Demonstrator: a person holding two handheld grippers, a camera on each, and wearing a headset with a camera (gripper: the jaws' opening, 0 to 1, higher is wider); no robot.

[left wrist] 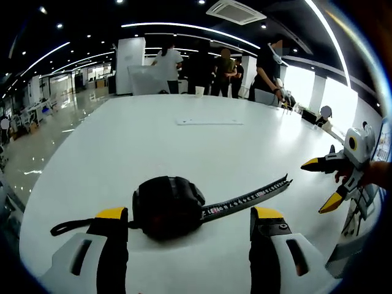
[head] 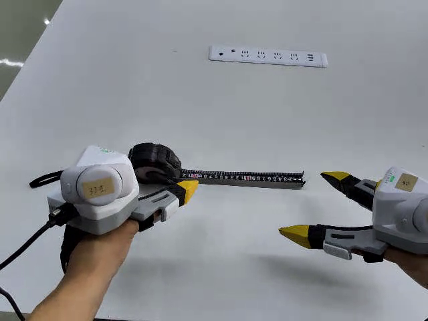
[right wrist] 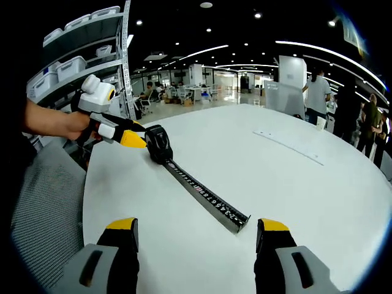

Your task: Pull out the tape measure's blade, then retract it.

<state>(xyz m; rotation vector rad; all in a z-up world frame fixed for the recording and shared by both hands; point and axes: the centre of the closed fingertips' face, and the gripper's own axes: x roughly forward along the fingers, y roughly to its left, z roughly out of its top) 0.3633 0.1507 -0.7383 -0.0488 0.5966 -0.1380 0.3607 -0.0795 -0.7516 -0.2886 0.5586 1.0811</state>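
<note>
A black tape measure [head: 155, 162] [left wrist: 166, 206] [right wrist: 158, 143] lies on the white table [head: 221, 114], its blade [head: 244, 178] [left wrist: 246, 199] [right wrist: 205, 196] pulled out to the right and resting flat. A black wrist strap [head: 45, 179] [left wrist: 70, 226] trails from its left side. My left gripper [left wrist: 188, 214] is open, its yellow-tipped jaws straddling the case without touching it. The right gripper [right wrist: 197, 225] [head: 321, 204] is open too, hovering just short of the blade's end hook [right wrist: 240, 222] [head: 302, 178], nothing held.
A white power strip [head: 268, 55] [left wrist: 209, 122] [right wrist: 288, 146] lies at the table's far side. A black cable [head: 20, 251] runs from the left gripper off the near edge. Several people stand beyond the table. A mesh chair [right wrist: 43, 208] and shelving [right wrist: 86, 43] stand nearby.
</note>
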